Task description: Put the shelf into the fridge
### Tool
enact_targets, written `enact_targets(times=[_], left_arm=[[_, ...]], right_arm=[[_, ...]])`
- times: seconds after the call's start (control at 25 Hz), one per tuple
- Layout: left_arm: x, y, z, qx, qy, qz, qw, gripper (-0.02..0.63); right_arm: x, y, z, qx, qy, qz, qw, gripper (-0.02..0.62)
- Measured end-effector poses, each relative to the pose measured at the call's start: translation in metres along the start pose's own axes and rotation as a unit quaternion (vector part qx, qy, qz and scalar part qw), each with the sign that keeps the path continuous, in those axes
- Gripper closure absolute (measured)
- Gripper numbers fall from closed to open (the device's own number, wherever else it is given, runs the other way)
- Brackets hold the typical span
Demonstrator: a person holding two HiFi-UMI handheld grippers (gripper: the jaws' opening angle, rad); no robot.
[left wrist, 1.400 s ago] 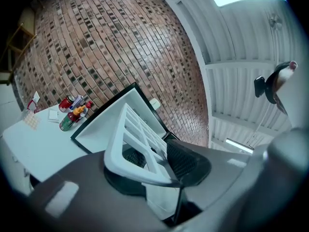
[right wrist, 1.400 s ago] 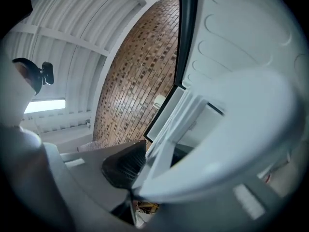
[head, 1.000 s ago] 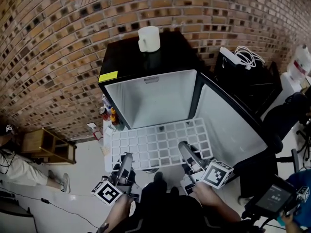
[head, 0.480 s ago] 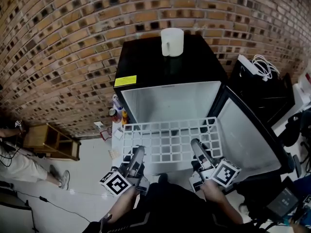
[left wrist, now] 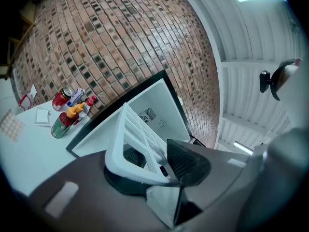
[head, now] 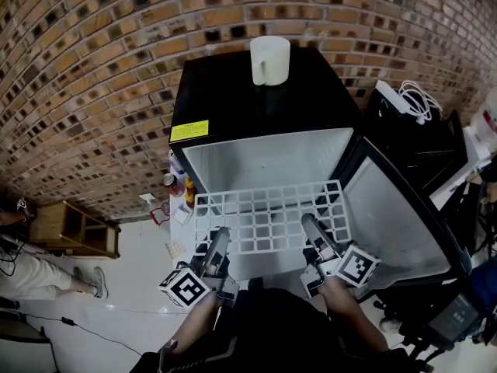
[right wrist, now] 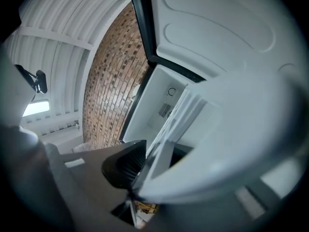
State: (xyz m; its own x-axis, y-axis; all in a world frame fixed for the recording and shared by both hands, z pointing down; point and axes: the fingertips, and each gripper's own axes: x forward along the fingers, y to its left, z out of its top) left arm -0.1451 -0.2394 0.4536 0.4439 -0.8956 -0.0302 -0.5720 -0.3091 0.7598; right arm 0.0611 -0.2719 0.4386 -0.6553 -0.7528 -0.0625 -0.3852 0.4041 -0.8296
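Two grippers, both clamped on the near edge of the white plastic grid shelf (head: 268,220): left gripper (head: 219,238) near its left corner, right gripper (head: 312,225) near its right corner. In each gripper view the jaws are pinched onto the shelf frame, no visible gap. Shelf is held roughly level in front of the small black fridge (head: 264,107), far edge at the white open compartment; can't tell if it's past the lip. Fridge door (head: 392,216) is swung open to the right. White mug (head: 269,59) sits on the fridge top. Cluster of cans and sauce bottles (head: 177,186) stands just left of the fridge, by the brick wall (head: 93,68)
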Motion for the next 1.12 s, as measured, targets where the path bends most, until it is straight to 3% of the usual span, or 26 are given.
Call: enact_targets(times=[0.36, 0.56, 0.96, 1.12], left_arm=[[0.019, 0.011, -0.002, -0.002, 0.013, 0.013, 0.9998, 0.482], [0.036, 0.009, -0.002, 0.001, 0.016, 0.001, 0.9999, 0.482], [0.059, 0.023, -0.001, -0.009, 0.026, -0.004, 0.9996, 0.482], [0.061, 0.030, 0.007, -0.010, 0.036, 0.010, 0.9993, 0.482]], right_arm=[[0.013, -0.022, 0.006, 0.010, 0.005, -0.011, 1.000, 0.482], [0.012, -0.032, 0.018, -0.001, 0.001, -0.023, 1.000, 0.482], [0.028, -0.042, 0.027, 0.003, -0.008, -0.021, 1.000, 0.482], [0.045, -0.037, 0.025, 0.011, -0.008, -0.002, 1.000, 0.482]])
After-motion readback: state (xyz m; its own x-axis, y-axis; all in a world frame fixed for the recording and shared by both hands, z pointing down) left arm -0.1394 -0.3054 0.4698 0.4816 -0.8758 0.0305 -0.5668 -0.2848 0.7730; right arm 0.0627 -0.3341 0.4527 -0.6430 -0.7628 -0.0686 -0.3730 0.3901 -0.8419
